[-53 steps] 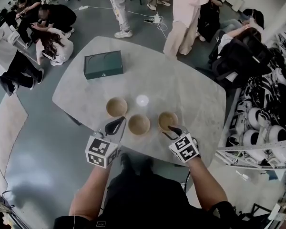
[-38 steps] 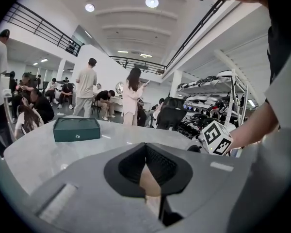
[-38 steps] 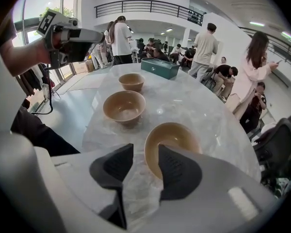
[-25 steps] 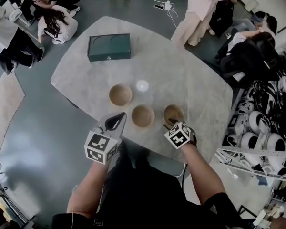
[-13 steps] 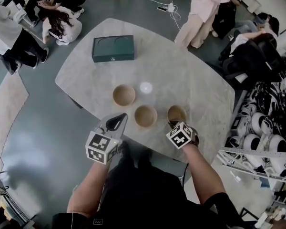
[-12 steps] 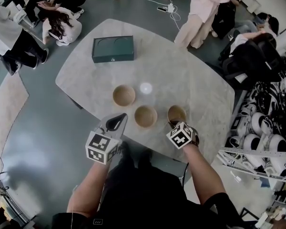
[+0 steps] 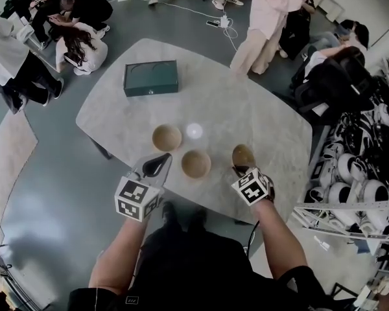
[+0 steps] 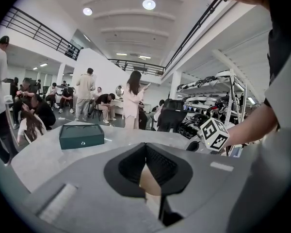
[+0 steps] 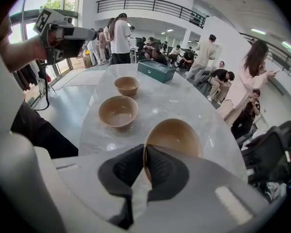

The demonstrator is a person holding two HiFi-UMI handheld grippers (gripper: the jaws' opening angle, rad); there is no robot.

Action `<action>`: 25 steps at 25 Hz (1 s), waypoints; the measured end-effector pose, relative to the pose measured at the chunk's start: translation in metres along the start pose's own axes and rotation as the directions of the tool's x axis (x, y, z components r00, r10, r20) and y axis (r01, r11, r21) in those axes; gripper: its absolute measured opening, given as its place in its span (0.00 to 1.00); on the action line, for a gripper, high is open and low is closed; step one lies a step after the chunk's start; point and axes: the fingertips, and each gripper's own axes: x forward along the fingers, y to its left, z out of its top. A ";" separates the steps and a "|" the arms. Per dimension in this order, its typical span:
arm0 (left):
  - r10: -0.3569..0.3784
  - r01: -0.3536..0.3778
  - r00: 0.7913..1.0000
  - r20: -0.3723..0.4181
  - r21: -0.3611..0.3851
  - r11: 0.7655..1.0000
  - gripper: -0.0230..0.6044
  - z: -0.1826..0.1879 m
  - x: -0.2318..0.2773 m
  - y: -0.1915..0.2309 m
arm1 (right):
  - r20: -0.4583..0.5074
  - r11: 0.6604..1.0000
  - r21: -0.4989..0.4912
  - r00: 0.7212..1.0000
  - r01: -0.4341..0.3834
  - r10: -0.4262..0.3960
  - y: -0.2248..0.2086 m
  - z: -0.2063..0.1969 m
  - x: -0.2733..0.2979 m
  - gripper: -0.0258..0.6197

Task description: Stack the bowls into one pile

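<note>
Presently, one table [image 7: 259,122] is found to carry everything, with one green box [image 7: 150,78] lying closed at its far left, well apart from the work and judged no part of it. Three bowls are counted, none yet nested. The far bowl [image 7: 166,137] and the middle bowl [image 7: 196,164] stand upright and empty on the table, near each other but not touching. The right bowl [image 7: 243,155] is held tilted and appears to be clear of the surface. Two grippers are counted. The right gripper [image 7: 241,171] has just been closing, and its fingers are now clamped on the near rim of the right bowl, one inside the wall and one outside. A rim pinch is judged to have been chosen so that the bowl's underside is left free to be lowered into the middle bowl, the nearest receiver. The left gripper [image 7: 157,167] hangs over the near table edge beside the middle bowl with its fingers pressed together on nothing. It is judged to be kept back so that the carrying path is left unobstructed.
</note>
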 end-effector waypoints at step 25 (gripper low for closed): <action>-0.011 0.010 1.000 0.019 0.010 1.000 0.05 0.007 -0.023 0.040 | 0.170 0.993 -0.118 0.985 0.019 0.001 0.050 0.116 -0.043 0.06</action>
